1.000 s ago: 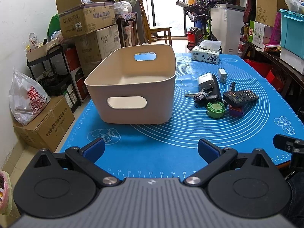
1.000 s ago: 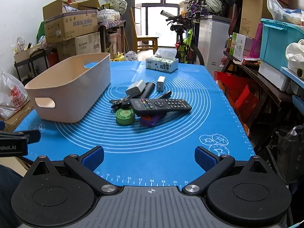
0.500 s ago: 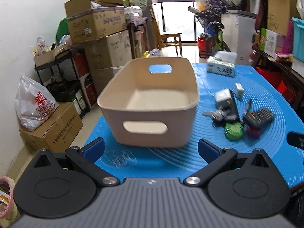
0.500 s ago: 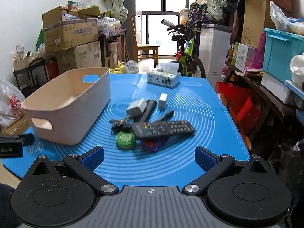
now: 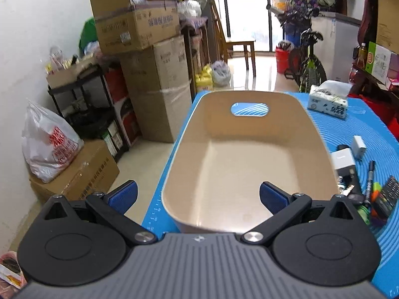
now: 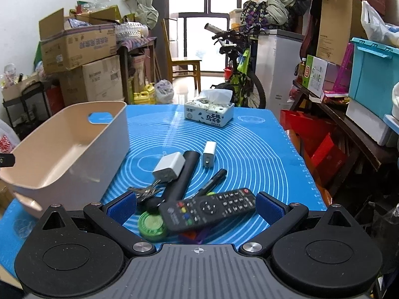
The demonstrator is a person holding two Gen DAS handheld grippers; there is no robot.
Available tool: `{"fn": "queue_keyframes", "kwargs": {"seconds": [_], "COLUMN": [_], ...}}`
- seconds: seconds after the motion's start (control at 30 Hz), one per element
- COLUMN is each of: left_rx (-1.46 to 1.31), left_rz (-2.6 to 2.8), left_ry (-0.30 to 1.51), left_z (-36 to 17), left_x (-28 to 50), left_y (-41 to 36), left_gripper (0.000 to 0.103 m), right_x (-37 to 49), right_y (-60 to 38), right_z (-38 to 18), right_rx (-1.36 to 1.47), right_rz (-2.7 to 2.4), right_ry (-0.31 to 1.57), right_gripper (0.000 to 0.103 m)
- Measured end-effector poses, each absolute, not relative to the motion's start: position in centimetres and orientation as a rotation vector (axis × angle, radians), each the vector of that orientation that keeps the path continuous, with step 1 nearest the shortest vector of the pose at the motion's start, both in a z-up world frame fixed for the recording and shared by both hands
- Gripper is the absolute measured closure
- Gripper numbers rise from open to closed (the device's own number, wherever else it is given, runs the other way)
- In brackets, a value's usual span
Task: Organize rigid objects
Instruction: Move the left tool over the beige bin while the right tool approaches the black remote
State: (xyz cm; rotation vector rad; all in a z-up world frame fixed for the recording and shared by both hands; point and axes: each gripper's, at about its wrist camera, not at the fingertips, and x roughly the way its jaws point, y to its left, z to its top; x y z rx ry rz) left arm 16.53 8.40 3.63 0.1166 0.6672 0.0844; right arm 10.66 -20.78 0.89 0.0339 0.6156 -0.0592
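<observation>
The left gripper point(image 5: 198, 195) has its blue-padded fingers point(image 5: 124, 195) spread wide with nothing between them; one pad hangs outside the near left rim of the beige bin point(image 5: 249, 164), the other over its bare inside. The right gripper point(image 6: 195, 205) is likewise wide open and grips nothing, its fingers point(image 6: 270, 208) framing the black remote control point(image 6: 208, 209).

The remote lies across a green round tin point(image 6: 152, 226) and a purple object point(image 6: 193, 235) that is mostly hidden beneath it. Just beyond are a bunch of keys point(image 6: 143, 191), a black cylinder point(image 6: 183, 177), a black marker point(image 6: 212, 182), a white charger point(image 6: 169, 165) leaning on the cylinder, and a smaller white adapter point(image 6: 209, 154) a little apart. The bin stands to the left of this cluster, near it.

Farther back sits a tissue box point(image 6: 209, 113) printed with Chinese characters that are too small to read surely. The cardboard boxes point(image 6: 79, 46) against the left wall carry blue print that appears blurred.

Everything rests on a blue mat point(image 6: 249, 149) with white concentric rings and ruler marks, which covers the table. Around it the room is crowded: a bicycle point(image 6: 239, 74), a wooden chair point(image 6: 182, 62) before a bright window, a teal crate point(image 6: 374, 72) on a shelf at right. In the left wrist view the cluster is cut off at the right edge and motion blur softens the background.
</observation>
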Motion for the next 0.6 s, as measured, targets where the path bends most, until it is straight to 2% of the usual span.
{"fn": "queue_keyframes", "kwargs": {"seconds": [0.27,0.33,0.47,0.6], "left_rx": [0.161,0.156,0.125,0.115], "left_rz": [0.041,0.038,0.020,0.013], "left_ry": [0.777,0.805,0.845,0.878], "left_z": [1.2,0.6,-0.3,-0.6], "left_x": [21.3,22.2,23.2,23.9], "left_y": [10.3,10.8,11.6,12.3], "left_gripper": [0.003,0.015,0.018,0.036], "right_x": [15.6,16.6,18.4,20.0], "right_y": [-20.9,-20.9,-21.0,-21.2], "right_z": [-1.0,-1.5,-2.5,-3.3], "right_rx": [0.022,0.020,0.018,0.018], "right_rz": [-0.108,-0.118,-0.143,-0.157], "right_ry": [0.693,0.711,0.741,0.782], "right_gripper": [0.002,0.003,0.003,0.002]}}
